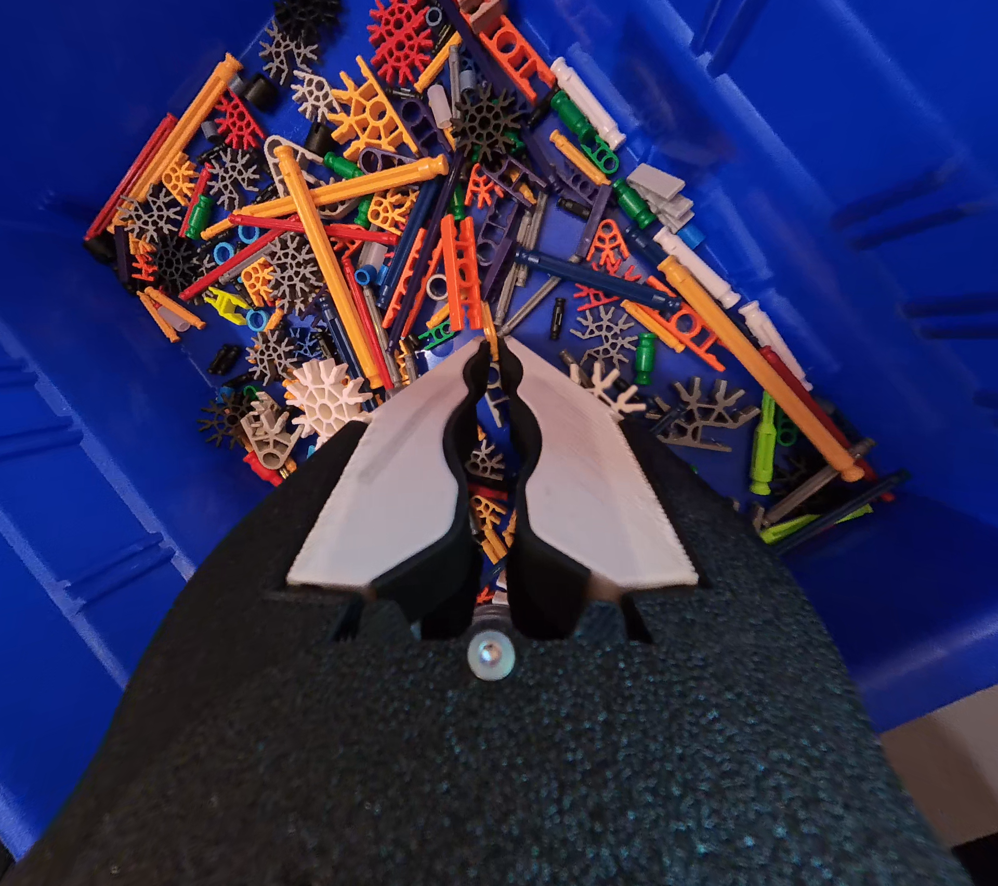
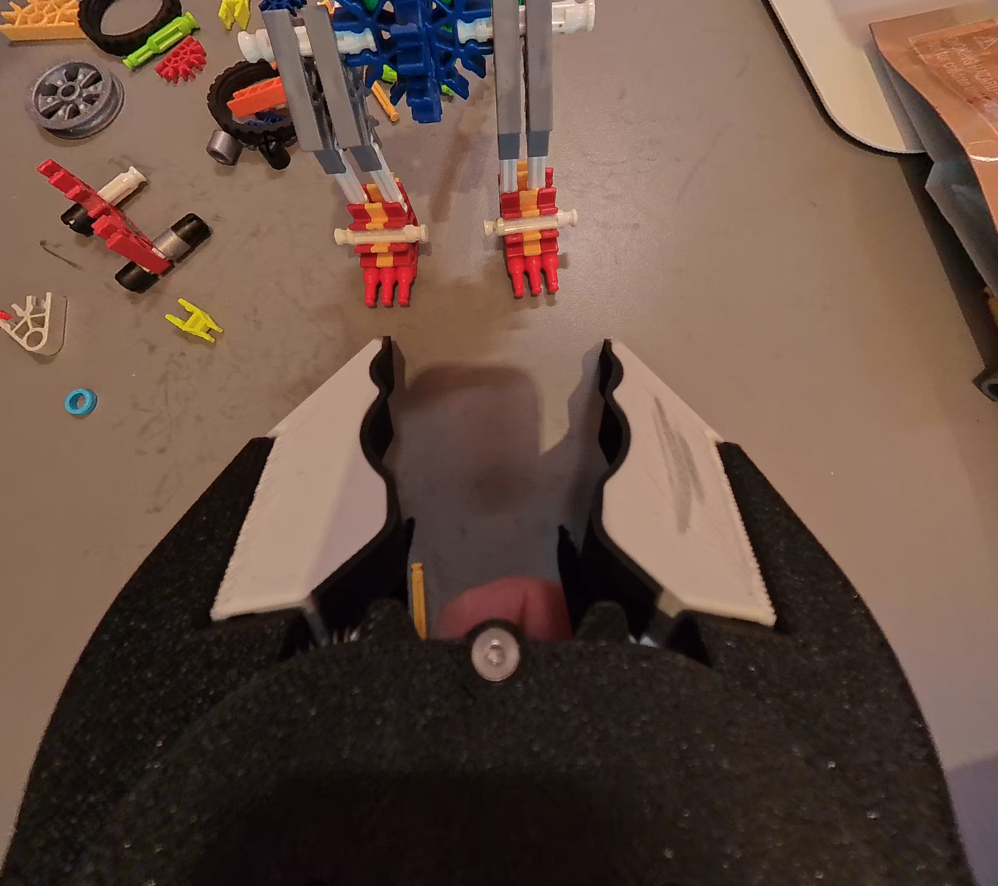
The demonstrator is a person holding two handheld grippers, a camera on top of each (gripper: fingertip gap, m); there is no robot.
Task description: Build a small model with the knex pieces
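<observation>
In the left wrist view my left gripper (image 1: 491,346) hangs inside a blue plastic bin (image 1: 810,131). The bin's floor is covered with a heap of construction-toy rods and snowflake-shaped connectors (image 1: 378,212). The fingertips are closed on the end of a small yellow-orange rod (image 1: 489,329) at the heap's near edge. In the right wrist view my right gripper (image 2: 497,347) is open and empty just above a grey table (image 2: 702,266). It points at a built toy model with a blue hub (image 2: 416,33), grey legs and two red feet (image 2: 386,244), (image 2: 529,239), a short way ahead of the tips.
Loose parts lie left of the model: black tyres (image 2: 129,17), a grey wheel hub (image 2: 75,95), a red and black axle piece (image 2: 124,228), lime clips (image 2: 194,320), a blue ring (image 2: 81,401). A pale tray (image 2: 810,23) and a brown packet (image 2: 950,104) sit at the right. One gripper's finger ends stand about 40 centimetres off the other's. To reach the brown packet (image 2: 950,104) in a straight line is about 15 centimetres for my right fingers, about 40 centimetres for my left.
</observation>
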